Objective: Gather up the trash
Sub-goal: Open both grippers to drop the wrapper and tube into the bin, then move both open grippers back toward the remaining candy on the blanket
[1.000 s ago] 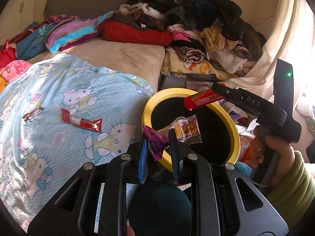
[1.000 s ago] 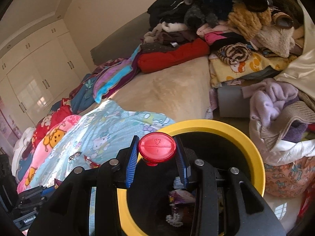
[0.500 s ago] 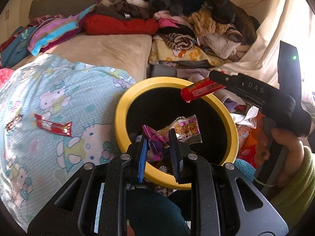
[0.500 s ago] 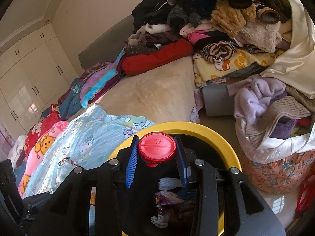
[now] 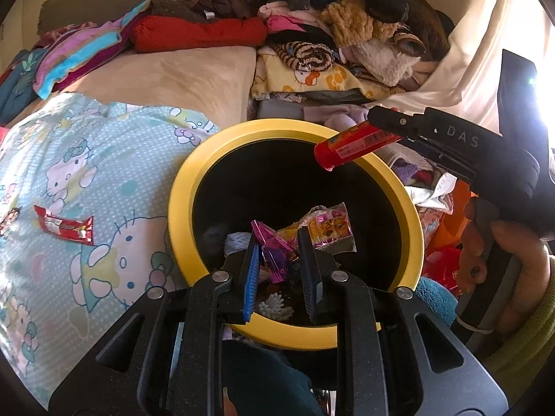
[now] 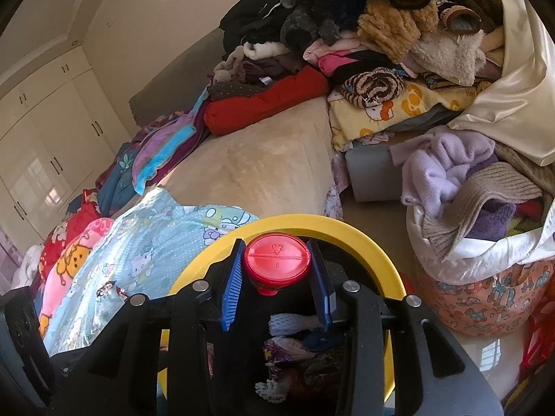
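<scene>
A black bin with a yellow rim (image 5: 180, 187) stands beside the bed; its rim also shows in the right wrist view (image 6: 360, 232). My left gripper (image 5: 279, 253) is shut on crumpled candy wrappers (image 5: 277, 248), purple and clear-yellow, held over the bin's opening. My right gripper (image 6: 277, 274) is shut on a red tube (image 6: 276, 263), seen end-on with its round cap, above the bin. In the left wrist view the tube (image 5: 353, 144) juts over the bin's far right rim. Trash lies in the bin (image 6: 288, 350). A red wrapper (image 5: 64, 225) lies on the Hello Kitty blanket.
A small dark wrapper (image 5: 8, 215) lies at the blanket's left edge. Piled clothes (image 5: 329, 24) fill the back of the bed. A laundry basket (image 6: 485, 277) with clothes stands right of the bin. White cupboards (image 6: 45, 131) line the left wall.
Both grippers have moved over the bin, which now lies more central and closer in both views. Both still hold their items.
</scene>
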{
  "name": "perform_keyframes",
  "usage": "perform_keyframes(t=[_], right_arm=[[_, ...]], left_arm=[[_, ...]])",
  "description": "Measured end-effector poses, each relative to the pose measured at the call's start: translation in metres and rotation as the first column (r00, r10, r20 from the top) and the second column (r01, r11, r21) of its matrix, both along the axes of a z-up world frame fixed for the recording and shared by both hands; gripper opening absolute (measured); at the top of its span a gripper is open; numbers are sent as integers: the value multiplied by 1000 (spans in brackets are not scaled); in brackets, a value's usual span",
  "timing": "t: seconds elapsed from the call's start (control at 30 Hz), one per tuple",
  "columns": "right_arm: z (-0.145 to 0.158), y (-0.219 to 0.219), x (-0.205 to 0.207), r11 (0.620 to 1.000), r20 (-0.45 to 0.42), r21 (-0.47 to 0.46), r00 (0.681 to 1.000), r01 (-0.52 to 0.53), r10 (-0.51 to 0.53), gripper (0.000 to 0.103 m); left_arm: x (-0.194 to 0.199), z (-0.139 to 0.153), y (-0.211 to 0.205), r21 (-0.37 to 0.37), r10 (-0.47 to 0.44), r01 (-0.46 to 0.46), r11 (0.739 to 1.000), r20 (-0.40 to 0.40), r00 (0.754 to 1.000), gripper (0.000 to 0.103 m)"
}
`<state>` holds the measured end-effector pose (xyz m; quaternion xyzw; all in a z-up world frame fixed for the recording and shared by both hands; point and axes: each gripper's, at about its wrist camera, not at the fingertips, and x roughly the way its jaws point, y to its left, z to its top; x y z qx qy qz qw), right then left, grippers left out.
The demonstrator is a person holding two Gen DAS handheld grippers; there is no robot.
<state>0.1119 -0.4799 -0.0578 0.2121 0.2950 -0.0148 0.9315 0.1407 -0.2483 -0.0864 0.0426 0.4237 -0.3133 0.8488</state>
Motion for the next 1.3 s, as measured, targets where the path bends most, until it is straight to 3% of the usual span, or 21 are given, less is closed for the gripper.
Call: perform_keyframes(t=[0.13,0.17,0.2,0.23,0.27,0.33,0.47,0.83,1.03,1.3], right_arm=[[-2,-1,2,1000,-11,12,1000,5,-5,35],[-3,-3,2,1000,-16,23,1000,10,-9,39],[-5,-5,2,999,-25,42,1000,16,-15,51],[-7,-6,2,998,-26,53,999,21,-20,61],[-8,-7,2,998,-28,59,999,30,-28,62],[-9,-7,2,998,-36,54,999,36,-34,63],[-9,3,4,999,-36,28,999,18,-17,67],[-1,82,16,974,-1,-71,977,-214,214,69],[-1,139,30,920,-27,-133,930,-368,367,70],[-23,228,59,805,-149,-238,839,-544,523,70]], left_arm=[[0,-1,-4,-6,-11,11,1000,-4,1000,20],[0,-2,-5,-6,-10,10,1000,0,1000,33],[0,-1,-5,-4,-4,4,1000,5,1000,44],[1,-1,-4,-5,8,-8,1000,10,1000,65],[2,-1,0,-15,22,-22,1000,8,1000,78],[3,-1,8,-33,50,-50,998,5,999,90],[8,3,31,-66,124,-124,990,4,992,92],[27,14,108,-66,313,-308,949,82,946,92],[50,11,166,-88,438,-432,898,73,896,92],[78,-2,236,-102,567,-561,821,40,823,92]])
